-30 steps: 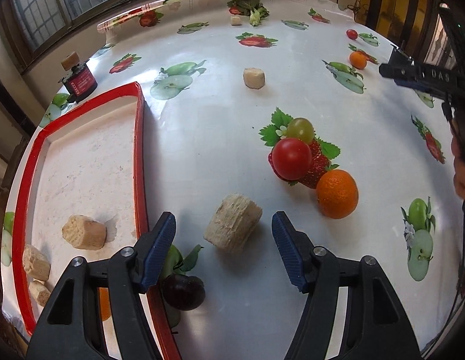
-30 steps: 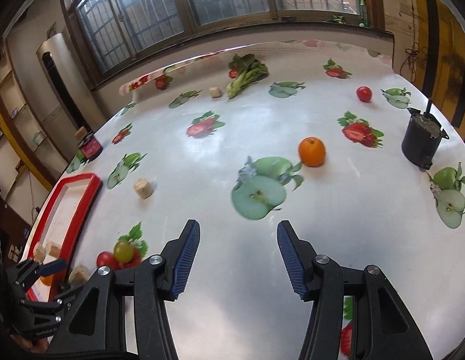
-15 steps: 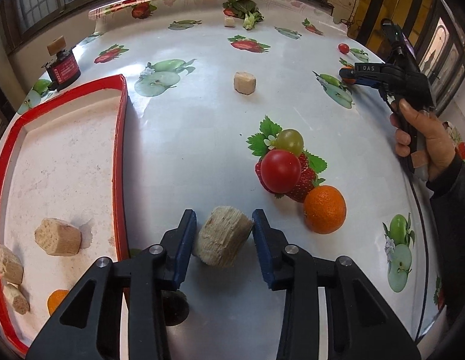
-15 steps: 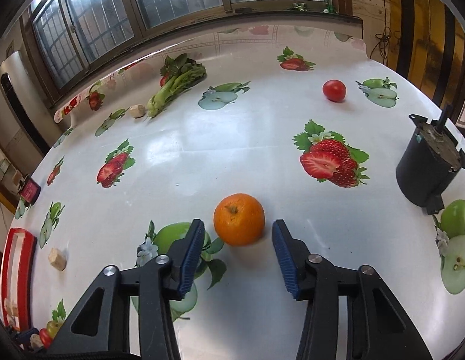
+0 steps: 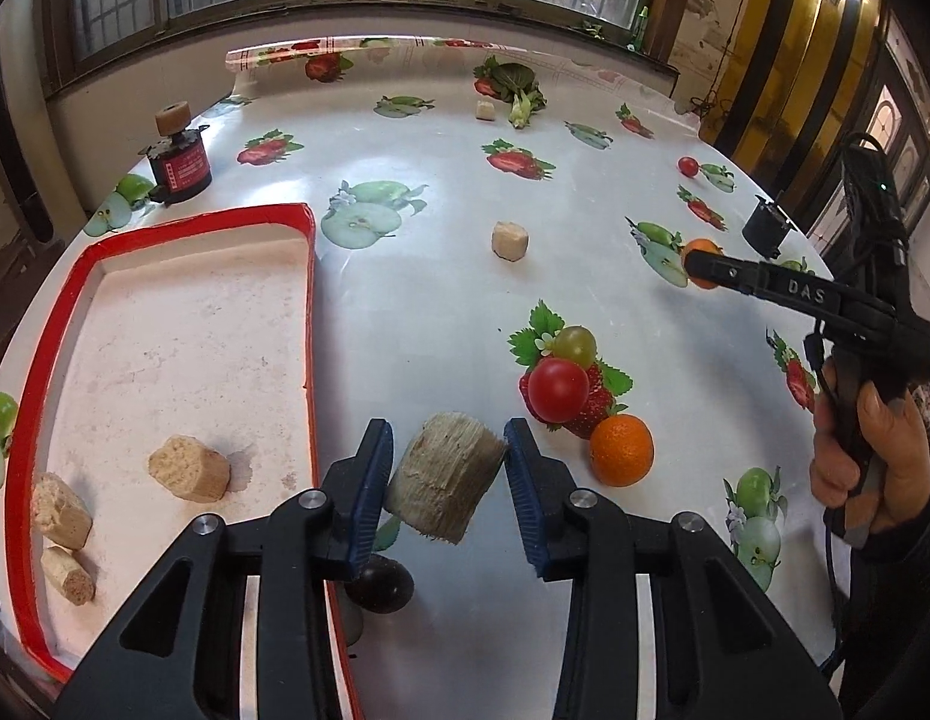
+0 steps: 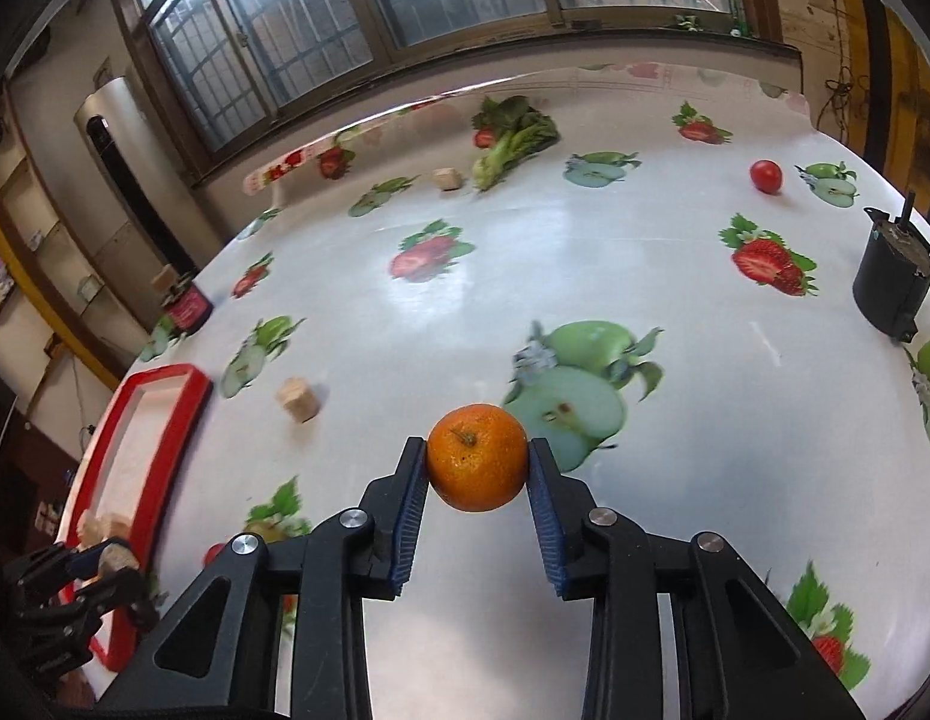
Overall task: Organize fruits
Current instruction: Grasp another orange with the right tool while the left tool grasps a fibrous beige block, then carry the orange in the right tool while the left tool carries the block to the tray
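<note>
Now, starting at your left: the red tray point(image 5: 312, 300) lies left of your left gripper point(image 5: 447, 468), its long rim running away from you just beside the left pad, and a few pale chunks already sit in its near end. That gripper is clamped on the fibrous beige chunk point(image 5: 444, 483), which hangs tilted clear of the table point(image 5: 417, 300); its jaws closed within the last second and the pads now press both sides. The move to the tray looks like a short swing left over the rim. Mind the dark plum point(image 5: 381, 585) directly beneath, against the tray's edge. To the right sit a red tomato point(image 5: 558, 390), a green grape point(image 5: 575, 345) and an orange point(image 5: 622, 450), bunched together. Farther right, your right gripper point(image 6: 477, 480) has just been closing and grips a second orange point(image 6: 477, 459) across its middle. From it the tray is well away to the left, with a loose chunk point(image 6: 297, 399) lying between.
</note>
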### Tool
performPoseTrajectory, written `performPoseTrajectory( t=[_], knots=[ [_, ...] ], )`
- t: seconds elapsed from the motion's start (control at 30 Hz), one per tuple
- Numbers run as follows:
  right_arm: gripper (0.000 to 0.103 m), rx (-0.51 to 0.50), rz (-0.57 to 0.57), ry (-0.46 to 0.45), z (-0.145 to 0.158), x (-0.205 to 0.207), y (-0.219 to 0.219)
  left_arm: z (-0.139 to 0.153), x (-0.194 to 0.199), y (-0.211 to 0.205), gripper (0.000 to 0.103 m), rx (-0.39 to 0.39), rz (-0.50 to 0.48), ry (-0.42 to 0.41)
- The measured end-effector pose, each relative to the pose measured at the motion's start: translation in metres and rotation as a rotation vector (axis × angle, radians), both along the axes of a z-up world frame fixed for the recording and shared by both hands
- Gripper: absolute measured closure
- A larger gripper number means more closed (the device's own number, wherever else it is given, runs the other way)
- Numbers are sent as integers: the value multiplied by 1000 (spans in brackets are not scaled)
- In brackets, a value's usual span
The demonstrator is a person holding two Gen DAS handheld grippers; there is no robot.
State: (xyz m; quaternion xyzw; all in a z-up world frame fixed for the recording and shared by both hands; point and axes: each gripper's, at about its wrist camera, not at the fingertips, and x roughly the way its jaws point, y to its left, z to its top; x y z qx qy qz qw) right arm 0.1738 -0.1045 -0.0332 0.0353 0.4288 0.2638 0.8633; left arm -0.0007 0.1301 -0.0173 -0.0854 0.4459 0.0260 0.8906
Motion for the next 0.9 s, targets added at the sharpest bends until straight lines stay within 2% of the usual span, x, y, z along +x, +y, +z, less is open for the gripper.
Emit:
performPoseTrajectory(
  t=[0.27,0.43,0.9],
  knots=[
    [69,37,133,-31,24,-64,40,13,-23,22,67,4,81,-46],
    [69,48,198,-29,27,-90,66,16,-37,38,67,24,131,-58],
    [69,46,310,-9,23,-121,121,18,-59,80,67,39,235,-71]
  ],
)
